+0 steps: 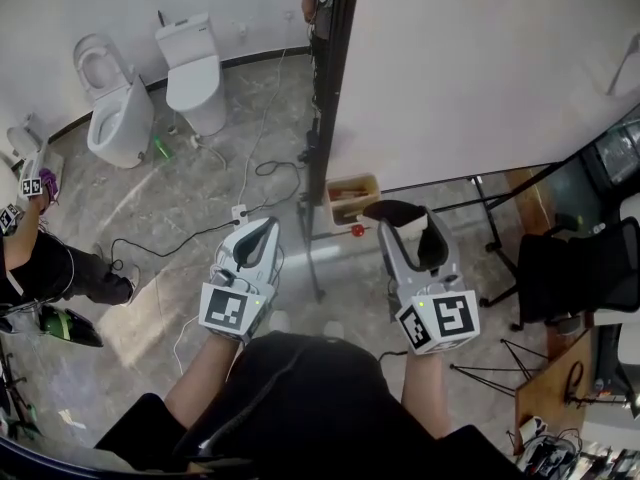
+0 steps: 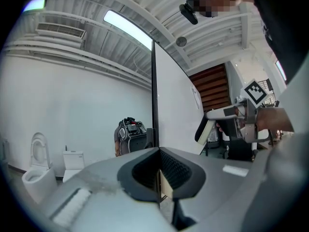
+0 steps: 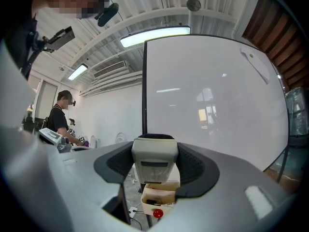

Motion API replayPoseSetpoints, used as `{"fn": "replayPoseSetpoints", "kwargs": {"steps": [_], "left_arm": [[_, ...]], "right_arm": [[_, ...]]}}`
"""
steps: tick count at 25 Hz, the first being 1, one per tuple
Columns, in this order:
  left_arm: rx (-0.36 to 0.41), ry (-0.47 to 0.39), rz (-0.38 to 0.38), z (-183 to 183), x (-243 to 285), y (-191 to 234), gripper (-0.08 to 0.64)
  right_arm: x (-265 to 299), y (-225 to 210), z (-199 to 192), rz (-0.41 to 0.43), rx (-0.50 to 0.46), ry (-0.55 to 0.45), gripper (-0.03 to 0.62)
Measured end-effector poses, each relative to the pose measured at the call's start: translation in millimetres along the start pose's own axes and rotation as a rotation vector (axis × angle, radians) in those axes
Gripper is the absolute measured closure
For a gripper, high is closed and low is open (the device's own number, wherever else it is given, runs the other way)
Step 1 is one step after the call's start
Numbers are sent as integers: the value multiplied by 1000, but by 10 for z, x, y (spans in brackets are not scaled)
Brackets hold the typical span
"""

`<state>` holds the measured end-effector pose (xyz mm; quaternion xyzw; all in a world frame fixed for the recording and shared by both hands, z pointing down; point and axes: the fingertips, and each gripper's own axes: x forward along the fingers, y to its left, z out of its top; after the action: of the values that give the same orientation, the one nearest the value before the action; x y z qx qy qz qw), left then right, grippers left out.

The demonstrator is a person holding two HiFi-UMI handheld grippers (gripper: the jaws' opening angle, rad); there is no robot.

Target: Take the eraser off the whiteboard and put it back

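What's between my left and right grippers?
In the head view, the whiteboard stand's dark foot bar and a small red object lie there.

The eraser (image 3: pixel 154 154) sits between the jaws of the right tool (image 1: pixel 410 223), before the whiteboard (image 3: pixel 217 105), near a box (image 3: pixel 159 196).

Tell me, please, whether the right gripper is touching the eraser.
Touching. The right gripper view shows the eraser sitting between the jaws of the right gripper, with both dark pads pressed against its sides.

Nothing readable anywhere I look: no words, brands or numbers. The cubes (image 1: pixel 232 310) on my left hand-held gripper (image 1: pixel 263 228) and right hand-held gripper (image 1: pixel 410 218) only carry black-and-white square patterns.
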<state>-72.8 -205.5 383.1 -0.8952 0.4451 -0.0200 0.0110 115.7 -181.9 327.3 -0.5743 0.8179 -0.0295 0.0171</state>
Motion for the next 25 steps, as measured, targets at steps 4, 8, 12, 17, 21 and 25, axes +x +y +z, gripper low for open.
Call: {"fn": "replayPoseSetpoints", "kwargs": {"steps": [4,8,12,17,21,25], "left_arm": [[8,-12,-12,59,4,-11,554],[8,-20,-21,92,-6,-43,554],[7,-22,-18,96,-28,-54,556],[-18,-40,-24,107,-60,-46,554],[-11,-35,-29,99,-86,-51,554],[-13,-30,-22,82,-93,-46,554]], "right_arm": [[-85,-33,59,-11,-8,-10,322],[-115,-22,50,-15,-4,-9,321],[-120,19,32,-8,-2,-8,321],[-133,31,14,-12,0,-5,321],[-159,44,18,-17,-1,-9,321],[-173,44,2,-23,1,-4,322]]}}
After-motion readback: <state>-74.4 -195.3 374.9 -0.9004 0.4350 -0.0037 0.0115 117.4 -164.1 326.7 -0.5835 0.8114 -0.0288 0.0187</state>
